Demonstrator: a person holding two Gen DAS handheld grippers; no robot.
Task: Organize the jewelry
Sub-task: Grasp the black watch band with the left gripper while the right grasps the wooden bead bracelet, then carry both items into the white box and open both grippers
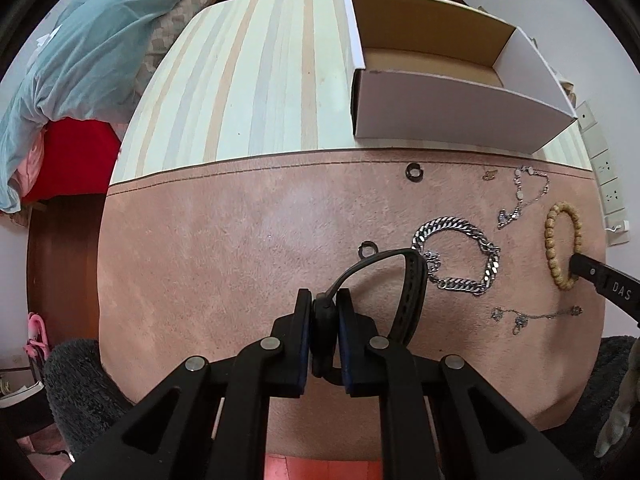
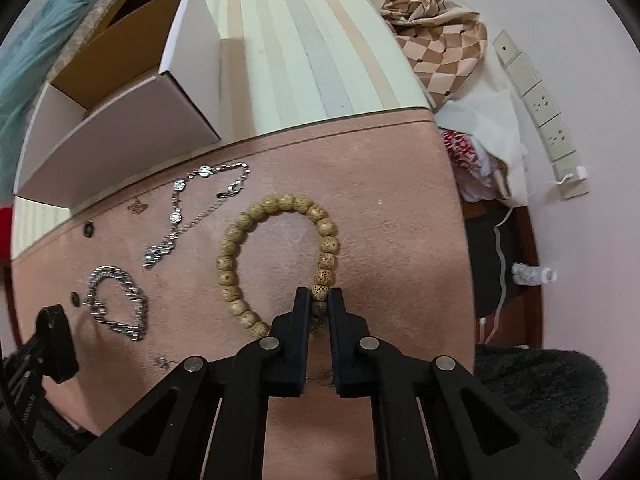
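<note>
The left gripper is pinching a black watch between its jaws, and the jaws are sitting narrow and tight on the watch body. The watch strap is looping up and off to the right, hanging just over the pink mat on the worktop. The right gripper is pointing down at the mat, and its jaws are closing snug on the near side of the wooden bead bracelet. The rest of that bracelet is lying flat on the mat and stretching away from the jaws in a long oval. So each hand is holding one piece. Between the two grippers, the chunky silver chain bracelet is lying loose on the mat, close to the watch strap. A thin chain with little charms is lying near it. Farther off, a thin silver bracelet with round stones and two small dark rings are resting near the mat's far edge. Past the mat, the open white box is sitting on the striped worktop. It is lying straight ahead of both grippers, up and away. The left hand looks a little nearer to it, I think, so the watch is likely going in first.
</note>
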